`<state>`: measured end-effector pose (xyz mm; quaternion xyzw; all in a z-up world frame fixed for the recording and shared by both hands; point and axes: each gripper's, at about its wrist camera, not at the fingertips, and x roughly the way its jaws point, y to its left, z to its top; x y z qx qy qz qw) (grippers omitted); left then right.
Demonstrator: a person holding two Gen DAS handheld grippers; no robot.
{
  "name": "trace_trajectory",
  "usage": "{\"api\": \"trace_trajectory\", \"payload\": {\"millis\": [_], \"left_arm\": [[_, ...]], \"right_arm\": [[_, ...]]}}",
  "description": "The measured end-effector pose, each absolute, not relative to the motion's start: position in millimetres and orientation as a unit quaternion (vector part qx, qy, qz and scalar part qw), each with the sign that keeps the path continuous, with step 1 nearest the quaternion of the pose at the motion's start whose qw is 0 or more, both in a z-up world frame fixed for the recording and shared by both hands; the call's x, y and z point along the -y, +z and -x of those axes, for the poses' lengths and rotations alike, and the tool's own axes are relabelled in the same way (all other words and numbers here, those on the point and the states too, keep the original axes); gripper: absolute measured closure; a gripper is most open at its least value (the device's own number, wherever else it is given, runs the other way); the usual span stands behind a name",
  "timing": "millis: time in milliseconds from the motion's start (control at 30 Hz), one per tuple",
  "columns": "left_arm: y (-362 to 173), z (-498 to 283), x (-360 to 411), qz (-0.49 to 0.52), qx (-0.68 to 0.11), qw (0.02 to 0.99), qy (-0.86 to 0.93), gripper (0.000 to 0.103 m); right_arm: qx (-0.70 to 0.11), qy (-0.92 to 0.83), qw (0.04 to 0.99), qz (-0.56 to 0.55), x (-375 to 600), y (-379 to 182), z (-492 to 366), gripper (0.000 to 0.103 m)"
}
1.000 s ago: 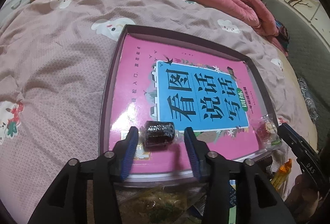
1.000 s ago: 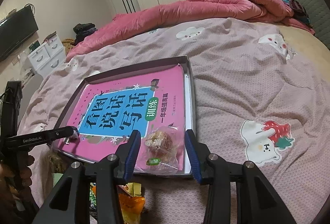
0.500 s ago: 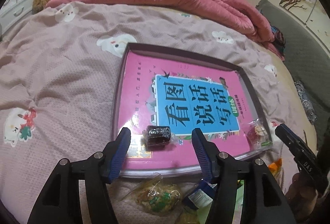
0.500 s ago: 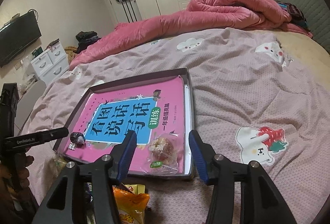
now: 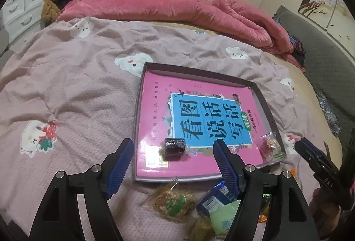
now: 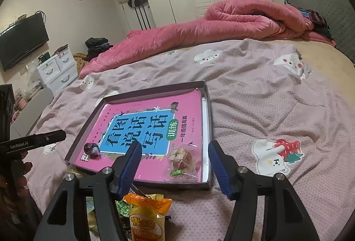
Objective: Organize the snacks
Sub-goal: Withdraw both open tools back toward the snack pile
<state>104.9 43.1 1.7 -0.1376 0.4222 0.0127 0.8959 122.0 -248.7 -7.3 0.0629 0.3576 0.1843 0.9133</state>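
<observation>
A shallow dark tray [image 5: 195, 69] lies on the bed with a pink and blue book [image 5: 210, 121] in it. A dark wrapped snack [image 5: 174, 149] lies on the book's near left corner. My left gripper [image 5: 172, 142] hovers above it, jaws opening, pads clear of it. A clear-wrapped brown snack [image 6: 183, 160] lies at the tray's [image 6: 155, 91] near right corner. My right gripper [image 6: 174, 144] is over it, jaws opening and not touching it. Loose snack packs [image 5: 175, 201] lie in front of the tray, among them an orange pack [image 6: 147, 216].
A pink quilt [image 5: 177, 6] is bunched along the far side of the bed. White drawers [image 6: 58, 70] and a TV [image 6: 22, 41] stand at the left, wardrobes behind. A grey headboard [image 6: 321, 3] is at the right. The bedspread [image 6: 277, 108] has cartoon prints.
Both grippers have widened and let go of their snacks, which now lie on the book. Both have drawn back and up, so the pile of packs in front of the tray shows.
</observation>
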Motion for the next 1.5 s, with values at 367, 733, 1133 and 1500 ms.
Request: {"api": "trace_trajectory", "payload": {"millis": [367, 733, 1133, 1500], "left_arm": [[0.7, -88.9, -51.6, 0.137, -0.426, 0.894, 0.021, 0.027], [-2.7, -77.5, -59.3, 0.15, -0.438, 0.886, 0.019, 0.027], [-16.0, -61.8, -55.3, 0.156, -0.461, 0.873, 0.017, 0.027], [-33.9, -51.0, -49.9, 0.17, -0.494, 0.853, 0.014, 0.027]], "right_arm": [[-0.352, 0.189, 0.915, -0.059, 245.8, -0.5, -109.3, 0.036], [-0.354, 0.188, 0.914, -0.061, 246.7, 1.6, -95.4, 0.034], [-0.363, 0.187, 0.912, -0.05, 241.8, -1.2, -75.1, 0.033], [-0.383, 0.194, 0.903, -0.036, 234.4, -5.4, -55.2, 0.033]]}}
